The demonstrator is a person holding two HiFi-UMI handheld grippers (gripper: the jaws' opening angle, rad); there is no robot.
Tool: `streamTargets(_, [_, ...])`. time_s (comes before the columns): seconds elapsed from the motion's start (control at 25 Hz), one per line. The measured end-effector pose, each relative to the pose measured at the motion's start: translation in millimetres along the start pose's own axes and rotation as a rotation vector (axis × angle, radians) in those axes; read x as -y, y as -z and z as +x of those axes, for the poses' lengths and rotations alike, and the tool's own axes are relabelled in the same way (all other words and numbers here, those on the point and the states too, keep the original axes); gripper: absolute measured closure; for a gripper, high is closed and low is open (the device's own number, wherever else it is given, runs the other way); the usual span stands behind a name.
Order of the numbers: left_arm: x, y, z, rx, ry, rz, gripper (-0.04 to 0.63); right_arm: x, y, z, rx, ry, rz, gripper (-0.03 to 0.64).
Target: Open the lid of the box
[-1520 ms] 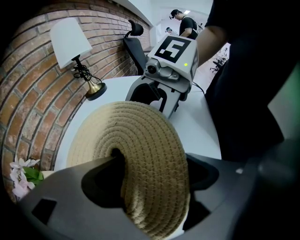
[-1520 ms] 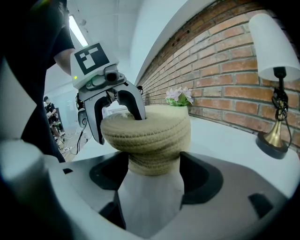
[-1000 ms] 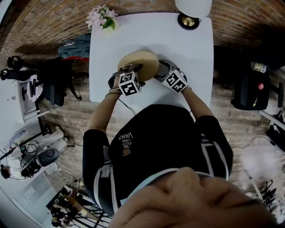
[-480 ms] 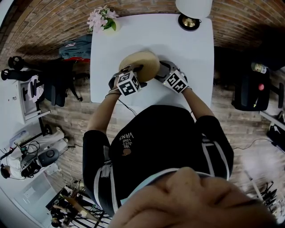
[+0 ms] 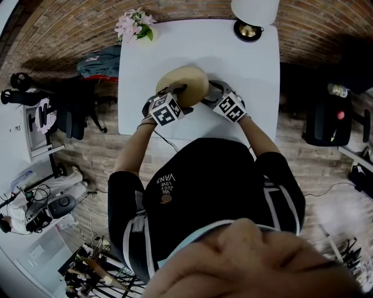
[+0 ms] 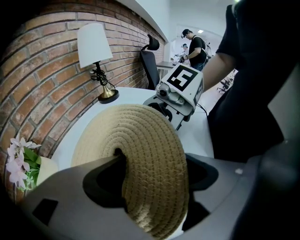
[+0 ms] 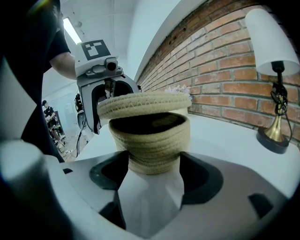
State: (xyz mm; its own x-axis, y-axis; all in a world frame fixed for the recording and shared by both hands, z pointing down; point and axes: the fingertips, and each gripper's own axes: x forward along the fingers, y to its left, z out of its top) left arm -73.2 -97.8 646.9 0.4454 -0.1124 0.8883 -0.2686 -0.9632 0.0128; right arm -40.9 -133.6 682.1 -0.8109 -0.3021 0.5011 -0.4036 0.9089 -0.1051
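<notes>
A round woven rope basket stands on the white table. Its flat woven lid is raised off the rim, and in the right gripper view a dark gap shows under the lid. My left gripper is shut on the lid, which stands tilted on edge between its jaws. In the head view that left gripper is at the lid's near left side. My right gripper is shut on the basket's lower wall from the right.
A lamp with a white shade and a brass foot stands at the table's far right corner. A pot of pink flowers sits at the far left corner. A brick wall backs the table; office chairs stand to the left.
The left gripper has rolled slightly with the lid in it, and its marker cube shows a little turned. The right gripper and the basket have stayed put.
</notes>
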Motion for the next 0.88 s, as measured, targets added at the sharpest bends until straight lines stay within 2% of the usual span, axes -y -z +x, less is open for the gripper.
streamTargets(0.48, [-8,-3,-13,0.102,-0.054,-0.067,0.222,0,1,1,-0.011,0.002,0.008,0.304])
streamTargets(0.88, [-15,-4,-28,0.220,-0.112,-0.151,0.222,1,3,1,-0.030,0.005,0.006,0.304])
